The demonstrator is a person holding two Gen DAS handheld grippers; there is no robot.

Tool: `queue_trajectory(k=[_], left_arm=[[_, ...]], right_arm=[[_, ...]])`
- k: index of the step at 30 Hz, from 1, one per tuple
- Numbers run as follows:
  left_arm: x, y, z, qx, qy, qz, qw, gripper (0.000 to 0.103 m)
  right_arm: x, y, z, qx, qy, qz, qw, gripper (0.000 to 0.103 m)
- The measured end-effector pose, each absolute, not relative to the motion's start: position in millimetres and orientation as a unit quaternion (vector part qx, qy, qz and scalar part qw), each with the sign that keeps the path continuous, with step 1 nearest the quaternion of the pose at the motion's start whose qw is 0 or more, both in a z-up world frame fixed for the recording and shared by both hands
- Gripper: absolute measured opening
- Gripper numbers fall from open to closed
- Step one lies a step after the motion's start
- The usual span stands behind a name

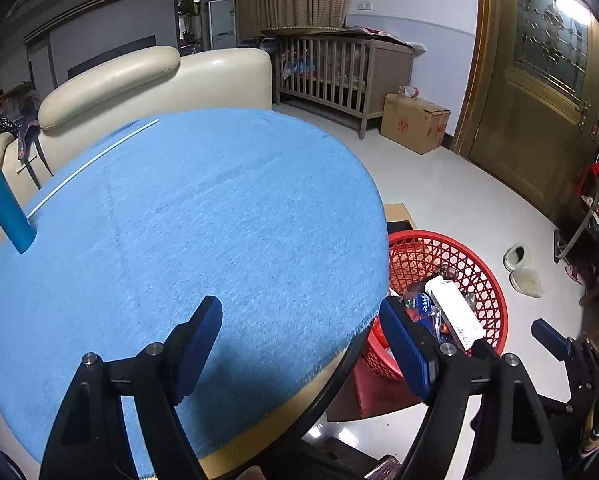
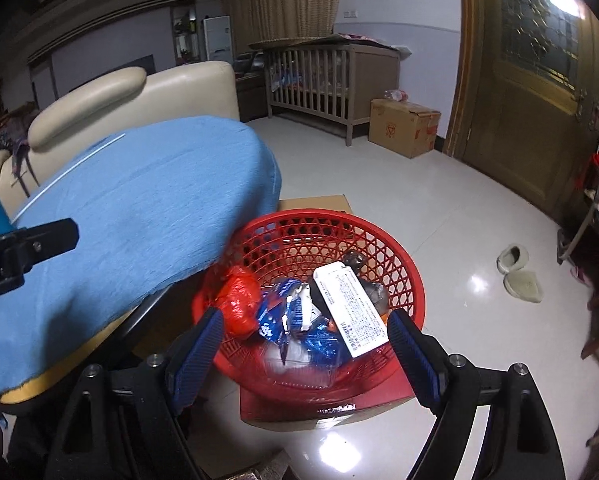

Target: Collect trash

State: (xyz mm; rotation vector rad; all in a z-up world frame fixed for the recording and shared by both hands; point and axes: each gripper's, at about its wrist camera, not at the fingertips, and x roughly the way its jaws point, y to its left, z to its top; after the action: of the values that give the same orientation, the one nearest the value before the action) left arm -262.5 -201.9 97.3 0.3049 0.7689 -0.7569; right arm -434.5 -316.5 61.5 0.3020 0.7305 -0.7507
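Left gripper [image 1: 301, 354] over near-right edge of the round desk [image 1: 203, 208], which is covered w/ a blue cloth; jaws wide, nothing btwn them. Right gripper [image 2: 305, 354] hangs above the red basket [image 2: 379, 240], jaws wide, empty; its tip also shows at far right of the left view. Basket sits on the floor just right of the desk, partly atop a red box [image 2: 387, 394] and a flat cardboard sheet [image 2: 319, 202]; trash is inside it: white printed carton [image 2: 351, 308] lying tilted on top, crumpled red bag [image 2: 239, 300] at left, blue-white wrappers [image 2: 291, 316] in the middle, dark bottle [image 2: 353, 260] behind the carton. On the desk's left: blue cylinder [image 1: 5, 200] standing tilted near the edge; thin white rod [image 1: 91, 164] lying along the far-left rim. Beyond: cream sofa [image 1: 159, 80], wooden crib [image 1: 331, 76], cardboard box [image 1: 413, 122], pair of slippers [image 1: 521, 268] on the tiled floor at right.
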Motion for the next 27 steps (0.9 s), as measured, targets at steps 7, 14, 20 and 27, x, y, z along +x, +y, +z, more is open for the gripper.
queue_trajectory(k=[7,14,20,27], left_arm=[[-263,-194,96,0.149,0.359,-0.348,0.853,0.084],[-267,-194,91,0.157,0.357,-0.349,0.852,0.084],[-265,-191,89,0.148,0.365,-0.354,0.848,0.084],[-267,-191,89,0.152,0.363,-0.354,0.848,0.084]], right_arm=[[-431,-316,64,0.143,0.345,-0.358,0.856,0.086],[-432,-315,62,0.15,0.341,-0.356,0.857,0.086],[-434,-316,62,0.154,0.339,-0.356,0.857,0.086],[-433,-317,62,0.154,0.339,-0.357,0.857,0.086]])
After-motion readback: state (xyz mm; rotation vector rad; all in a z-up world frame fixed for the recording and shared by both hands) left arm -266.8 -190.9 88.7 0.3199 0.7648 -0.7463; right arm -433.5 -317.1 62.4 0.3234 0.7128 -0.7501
